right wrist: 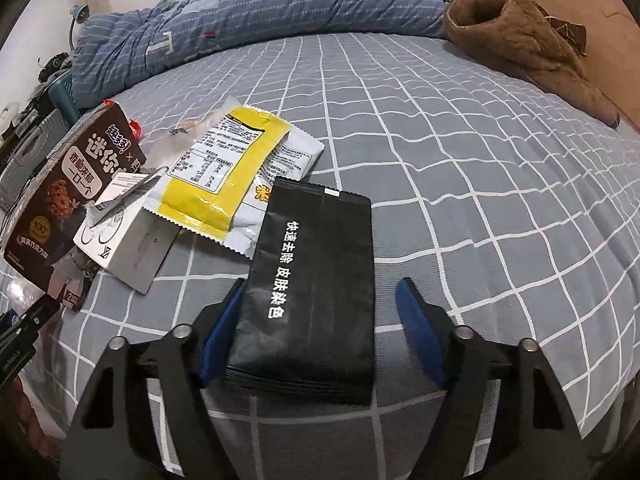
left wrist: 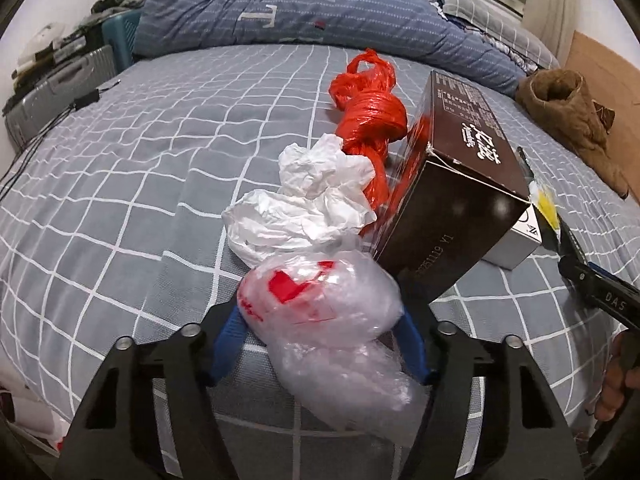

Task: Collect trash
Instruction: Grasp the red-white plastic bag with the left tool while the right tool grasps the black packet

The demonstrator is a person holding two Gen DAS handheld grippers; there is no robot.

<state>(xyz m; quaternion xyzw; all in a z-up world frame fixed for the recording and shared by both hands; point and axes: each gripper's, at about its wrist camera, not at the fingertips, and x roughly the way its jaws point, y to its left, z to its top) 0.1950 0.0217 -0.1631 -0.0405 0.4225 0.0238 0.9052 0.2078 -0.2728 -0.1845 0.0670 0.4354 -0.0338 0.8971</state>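
Observation:
In the left wrist view my left gripper [left wrist: 320, 320] is shut on a clear crumpled plastic bag with red print [left wrist: 324, 320], low over the bed. Beyond it lie crumpled white tissue [left wrist: 308, 200], a knotted red plastic bag [left wrist: 368, 116] and a dark brown box [left wrist: 452, 184] tipped on edge. In the right wrist view my right gripper [right wrist: 320, 304] is open around a black sachet [right wrist: 316, 284] lying flat on the sheet; its fingers [right wrist: 416, 320] stand apart from the sachet's right edge. A yellow snack wrapper [right wrist: 228, 172], a small white box [right wrist: 132, 240] and the brown box [right wrist: 60, 200] lie to the left.
The grey checked bed sheet [right wrist: 460, 168] stretches wide to the right. A blue duvet [left wrist: 280, 12] is bunched at the back. A brown fleece garment [right wrist: 520, 36] lies at the far right. A suitcase [left wrist: 56, 88] and clutter stand left of the bed.

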